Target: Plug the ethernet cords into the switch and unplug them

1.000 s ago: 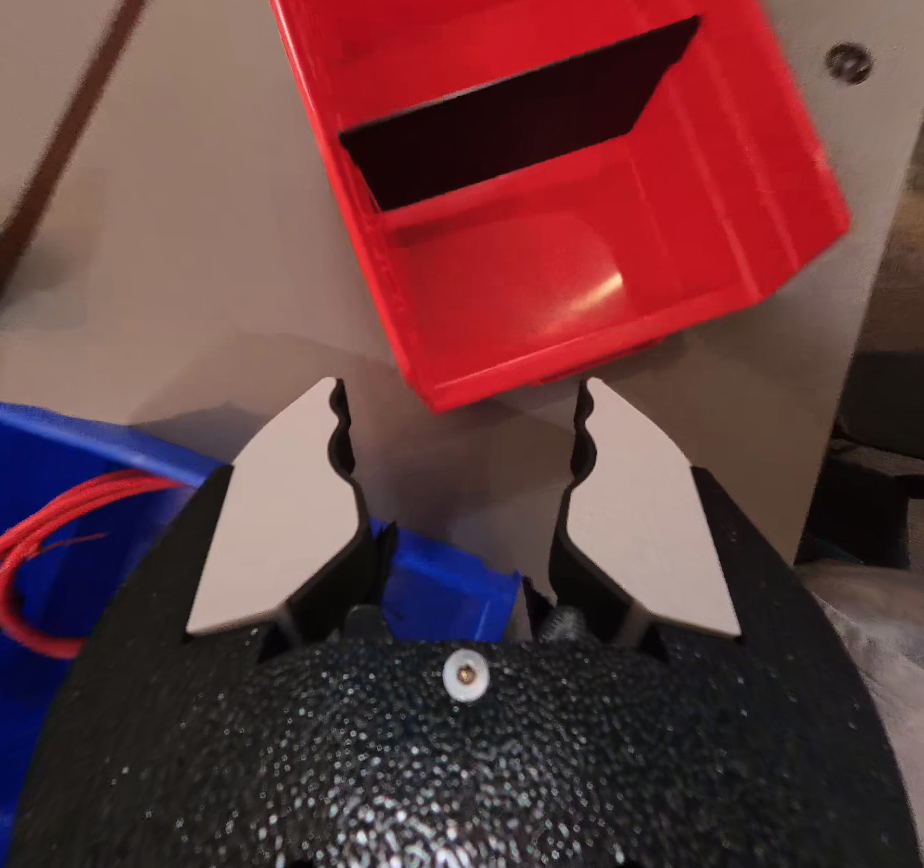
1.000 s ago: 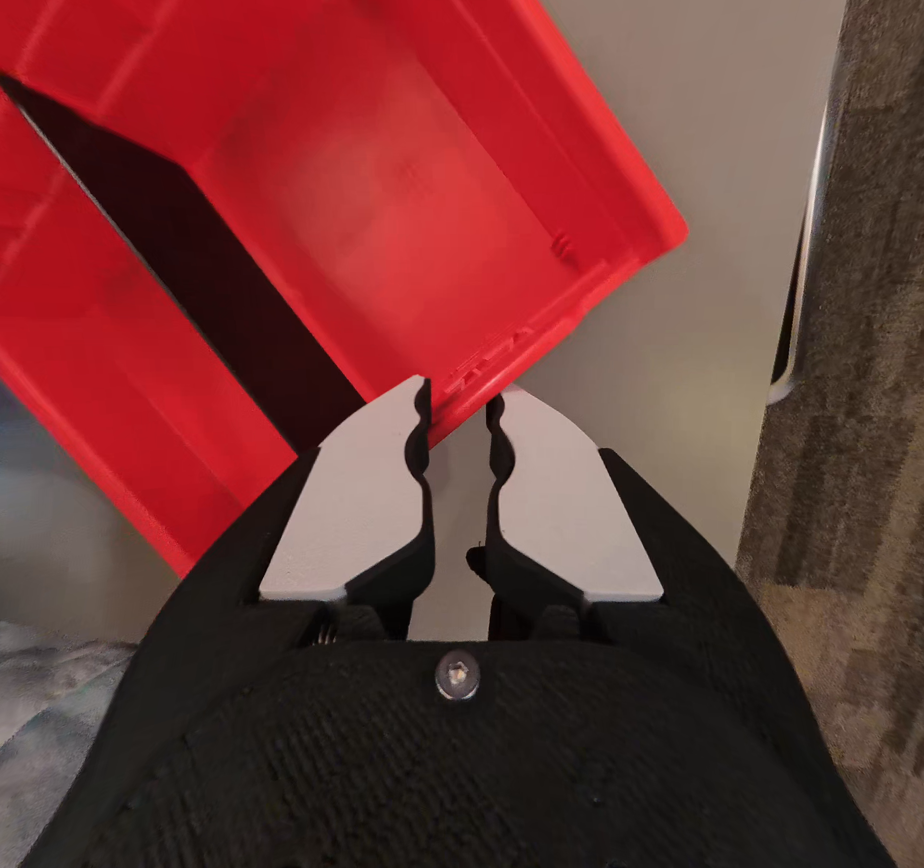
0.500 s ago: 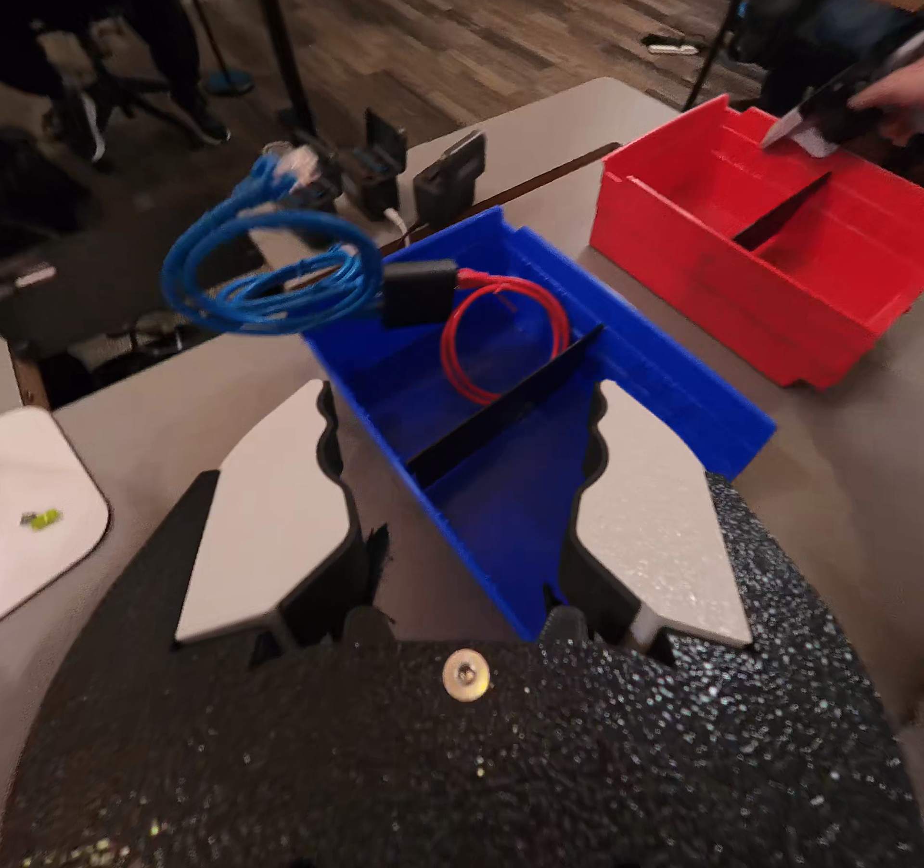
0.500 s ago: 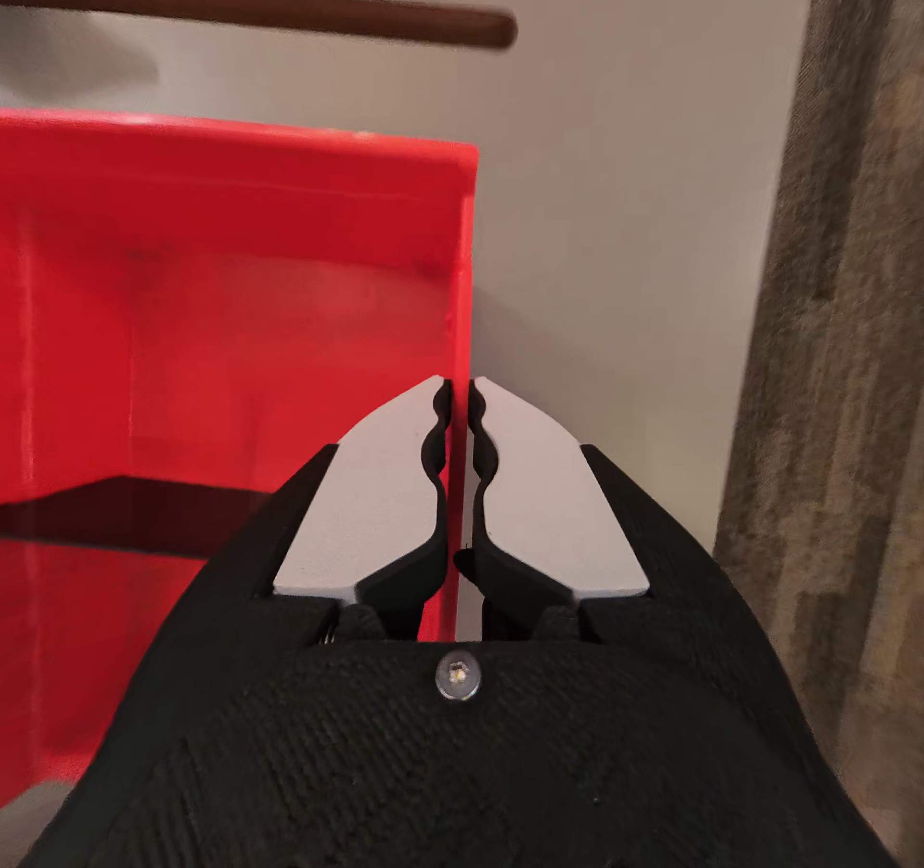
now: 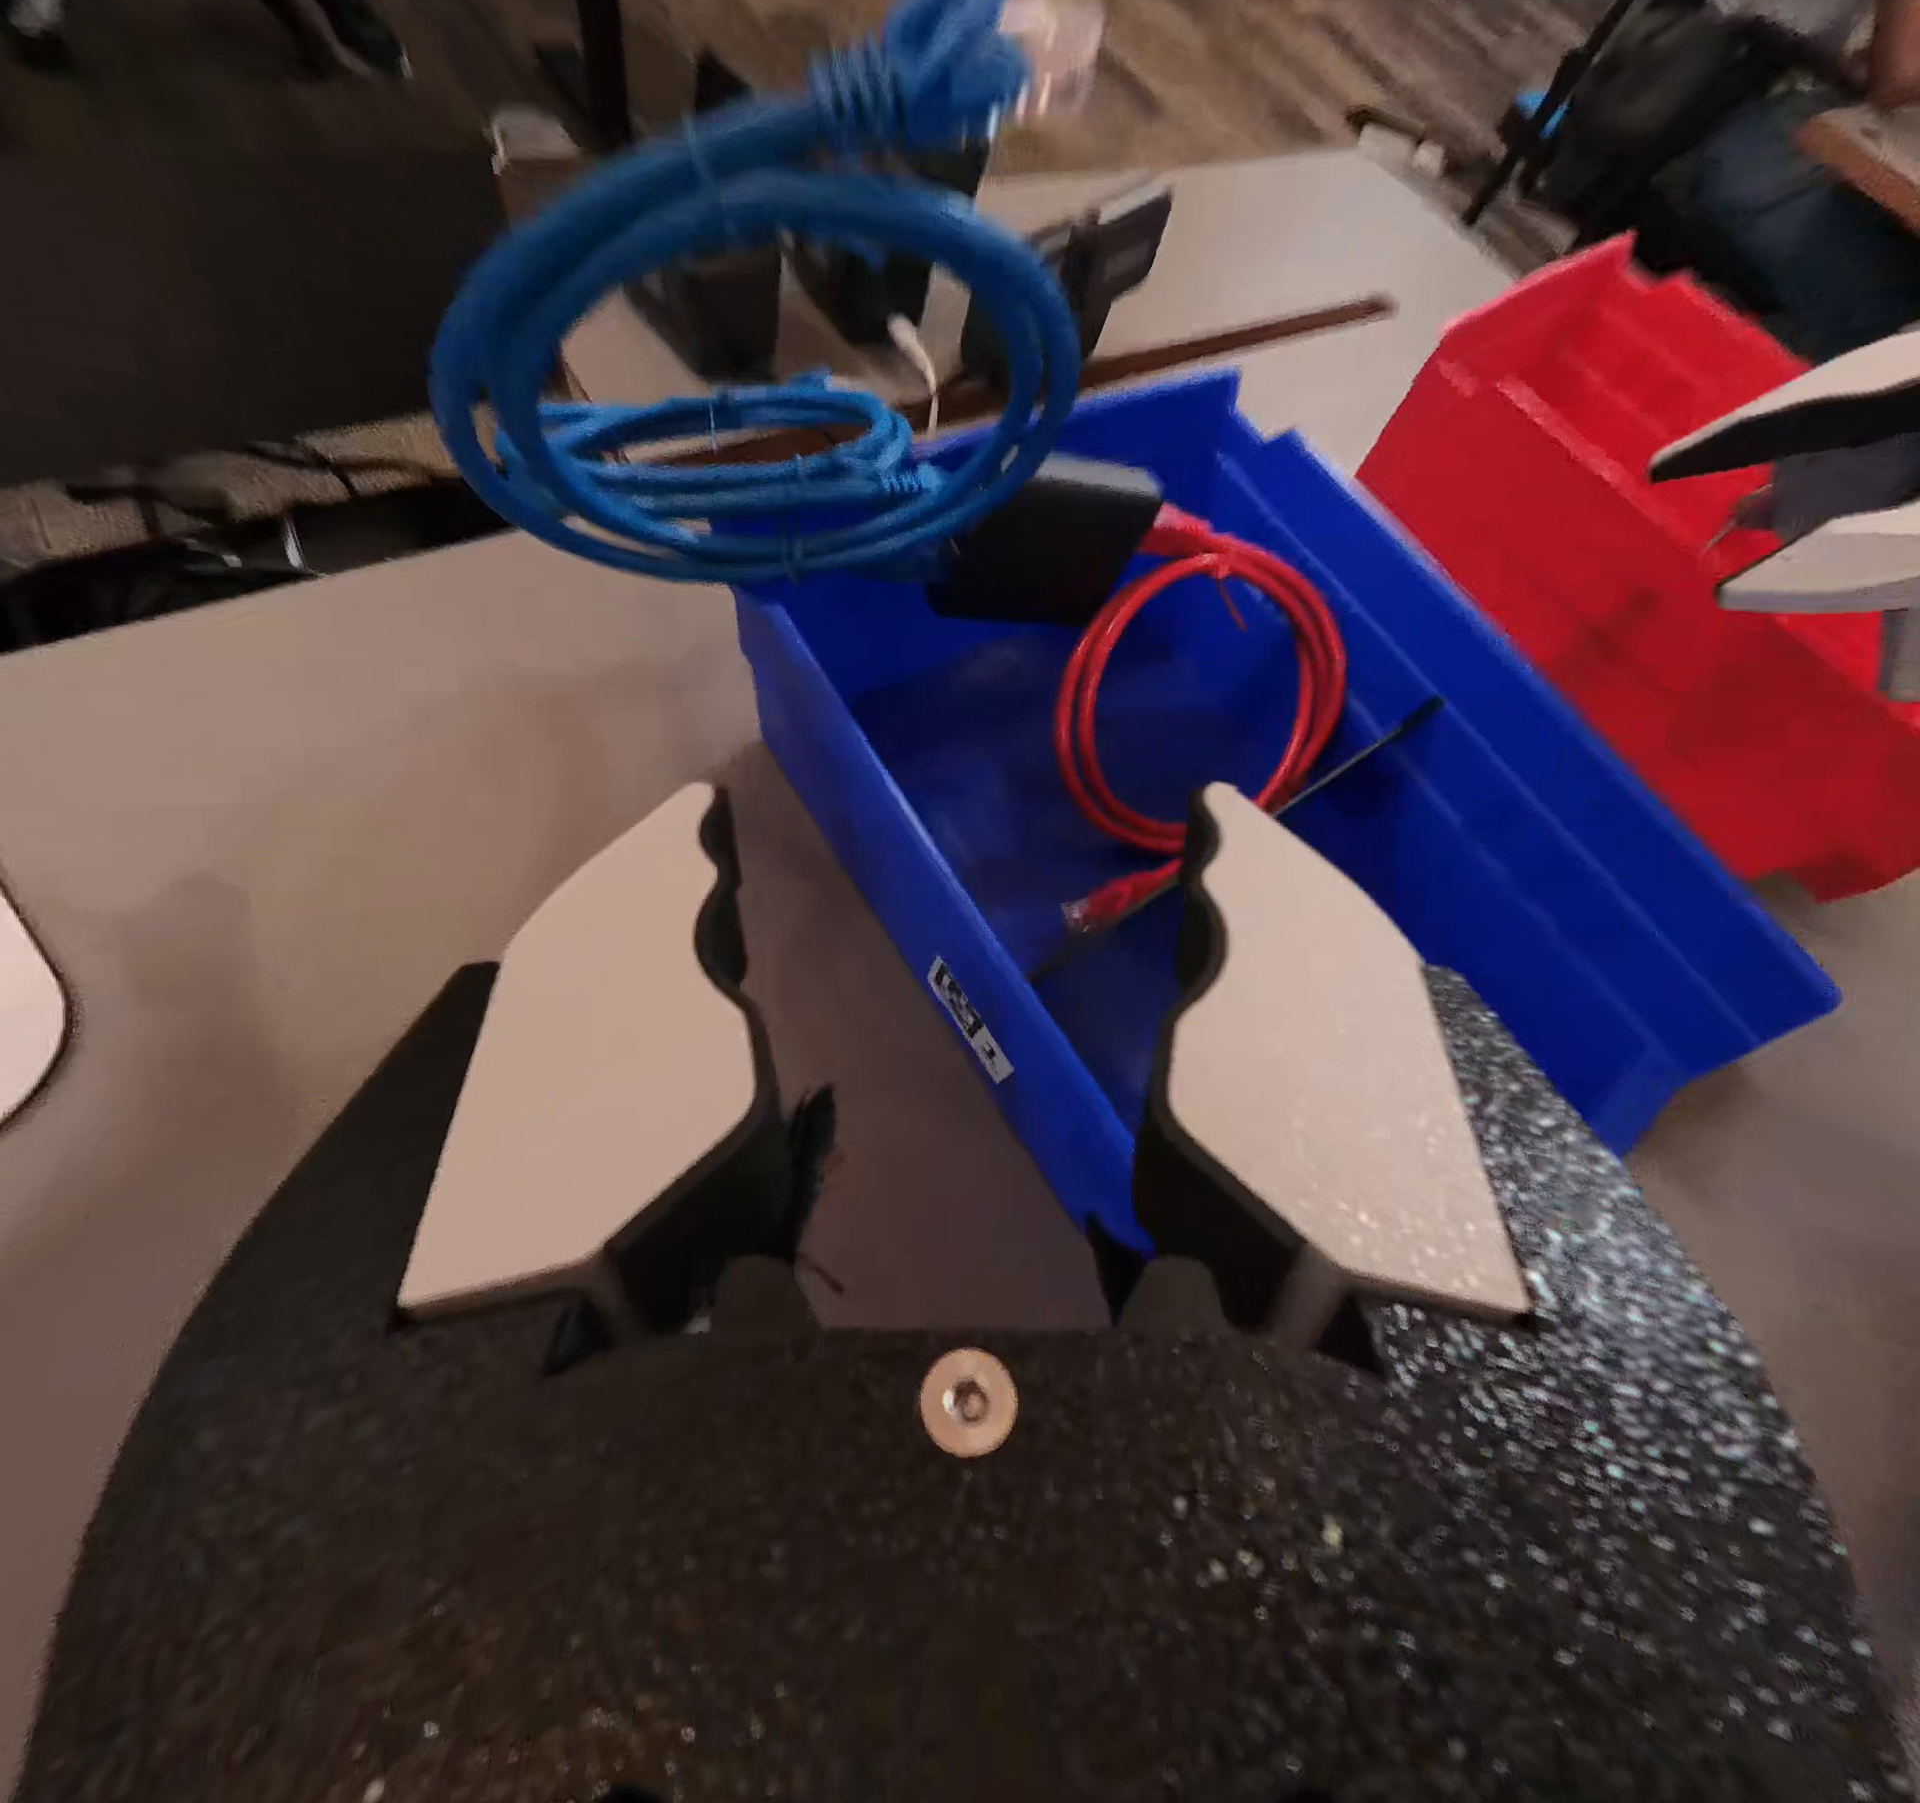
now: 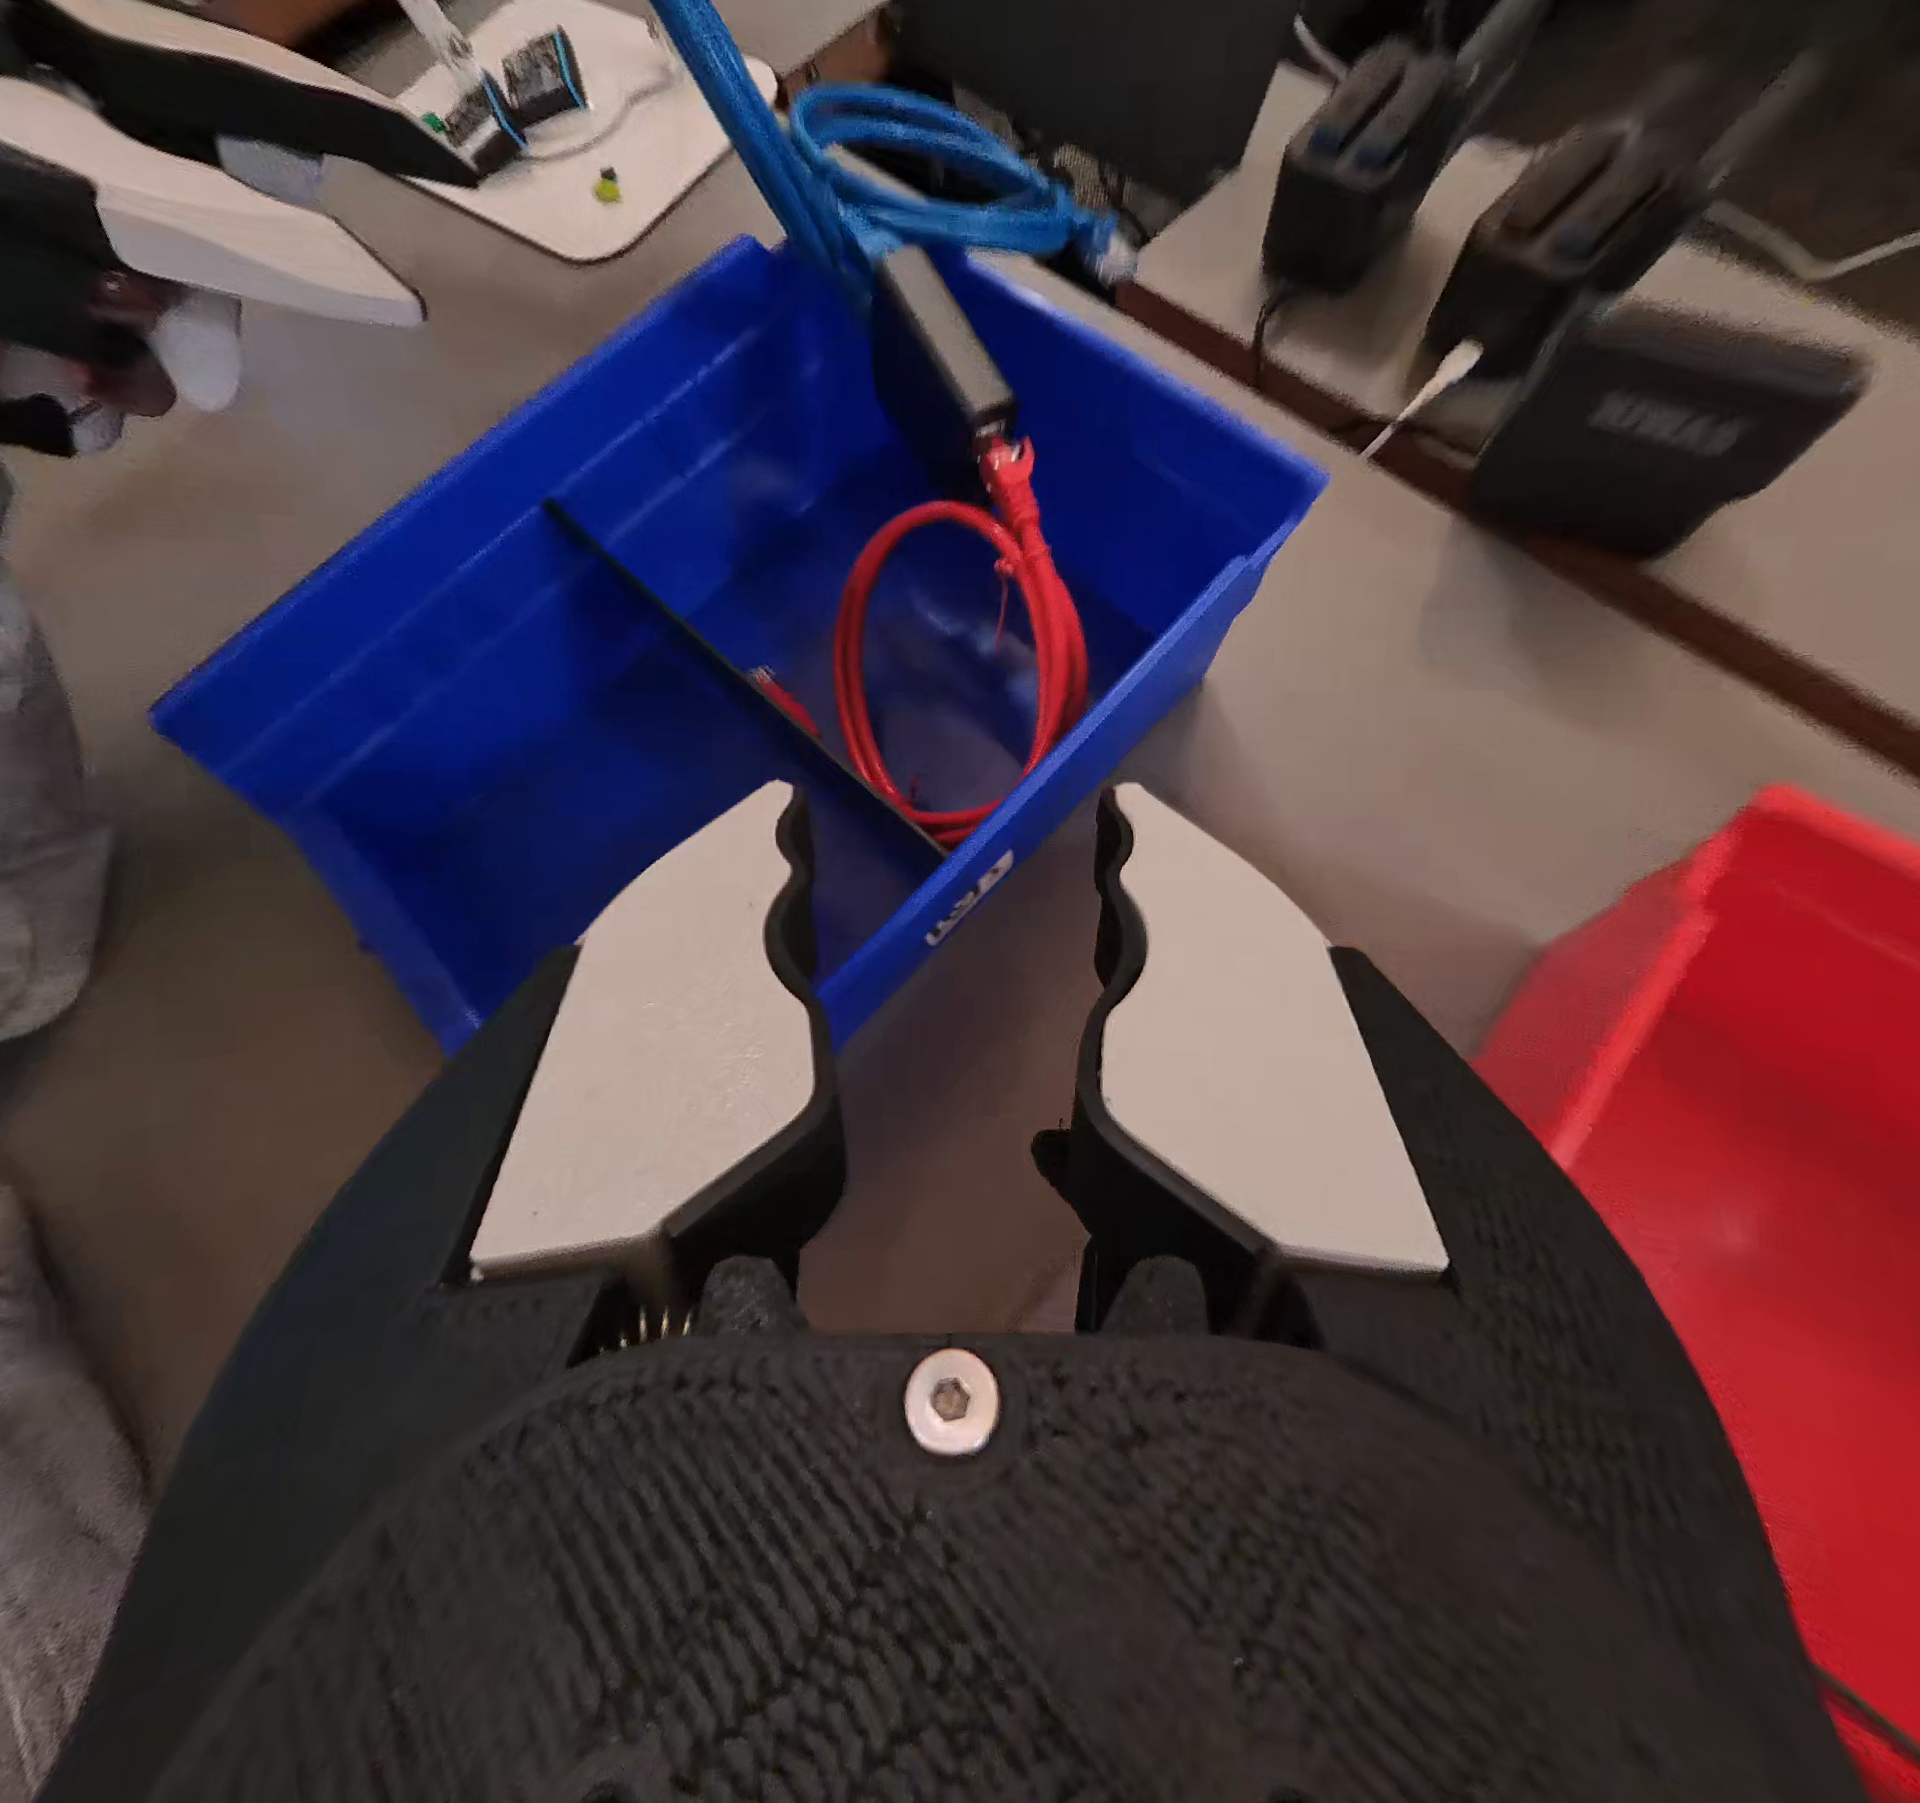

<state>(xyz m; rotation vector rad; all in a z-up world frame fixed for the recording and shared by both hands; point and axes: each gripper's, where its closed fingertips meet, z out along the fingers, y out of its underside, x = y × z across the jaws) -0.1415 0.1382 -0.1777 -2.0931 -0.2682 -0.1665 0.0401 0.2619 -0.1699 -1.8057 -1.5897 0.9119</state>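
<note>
Both jaws gape wide, nothing held! Left hand-held gripper point(image 5: 956, 808) hovers over the blue bin's point(image 5: 1538, 922) near corner; right hand-held gripper point(image 6: 945, 808) too. Red cable point(image 6: 966, 652) coils inside, blue cable point(image 5: 727, 382) rising at 12 o'clock, red bin point(image 5: 1662, 631) at 2 o'clock on the surface point(image 5: 312, 766).

Beige table point(image 5: 312, 714) — wood-plank floor point(image 5: 1195, 60) (blurred) beyond.
</note>
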